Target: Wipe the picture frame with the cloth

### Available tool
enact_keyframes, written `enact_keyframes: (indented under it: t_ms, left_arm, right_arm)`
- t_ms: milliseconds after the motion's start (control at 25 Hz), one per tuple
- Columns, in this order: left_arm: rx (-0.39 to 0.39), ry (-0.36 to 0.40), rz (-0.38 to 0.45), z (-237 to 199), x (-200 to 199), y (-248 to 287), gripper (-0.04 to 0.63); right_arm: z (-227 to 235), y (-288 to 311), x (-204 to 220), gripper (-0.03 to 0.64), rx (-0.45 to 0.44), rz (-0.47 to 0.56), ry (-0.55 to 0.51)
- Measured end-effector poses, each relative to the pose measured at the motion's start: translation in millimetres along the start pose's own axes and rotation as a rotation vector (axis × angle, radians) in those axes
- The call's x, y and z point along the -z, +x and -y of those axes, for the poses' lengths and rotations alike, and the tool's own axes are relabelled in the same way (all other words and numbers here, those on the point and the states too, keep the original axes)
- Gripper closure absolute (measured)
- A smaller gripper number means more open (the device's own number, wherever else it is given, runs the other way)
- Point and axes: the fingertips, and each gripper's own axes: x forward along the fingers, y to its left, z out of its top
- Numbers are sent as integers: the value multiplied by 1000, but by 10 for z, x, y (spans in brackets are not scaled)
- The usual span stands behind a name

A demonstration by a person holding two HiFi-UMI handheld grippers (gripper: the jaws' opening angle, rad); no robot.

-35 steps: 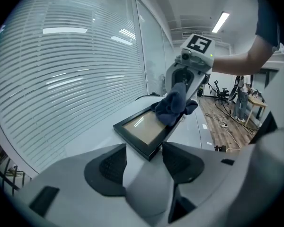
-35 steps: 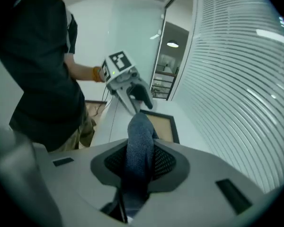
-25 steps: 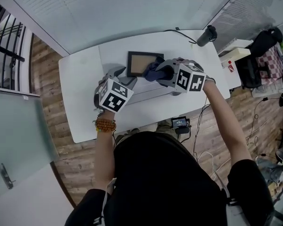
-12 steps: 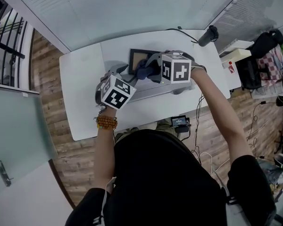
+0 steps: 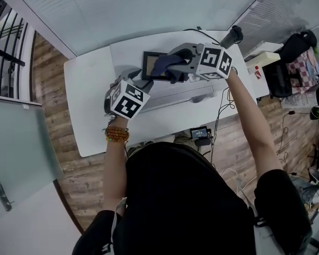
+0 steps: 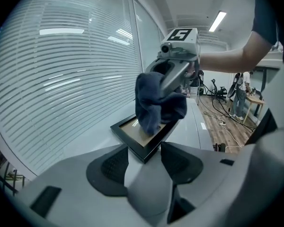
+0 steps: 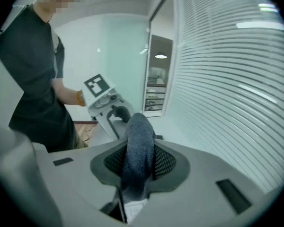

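The right gripper (image 7: pixel 139 163) is clamping a bunched dark blue cloth (image 7: pixel 138 141) between its jaws, and the cloth is hanging over the far part of the picture frame (image 6: pixel 131 132), touching it or just above it. The left gripper (image 6: pixel 144 163) is standing wide, its pads seemingly pinching the frame's near corner. The frame is lying near the middle of the far edge of the desk (image 5: pixel 90 89). Wiping is looking under way but unfinished, with the near part and border likely waiting.

right gripper (image 5: pixel 174 68) raised and rolled, cloth (image 5: pixel 164 65) further over picture frame (image 5: pixel 148 67)
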Motion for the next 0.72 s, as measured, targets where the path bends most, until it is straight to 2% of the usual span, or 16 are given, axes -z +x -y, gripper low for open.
enact_keyframes:
  t_ms: [80,160,240,360,480,720]
  left_arm:
    - [-3,0,2,-8,2,3,376]
    - [-4,-3,0,4,11,-2,376]
    - [-3,-3,0,19,11,-6,376]
    - [-3,-3,1,13,15,-7,376]
    - [-7,-6,-2,7,21,-8,374]
    - [-8,-8,-2,10,10,-3,374]
  right_arm:
    - [350,-126,173,535,123,-2,80]
    - [529,-151,428,535,202,-38,136]
    - [559,-129,589,535,237,-33,185]
    - [565,-95,628,535,274,29,240]
    - [540,-85,633,535,315,38,222]
    - [328,-77,639,535,417,-23,147]
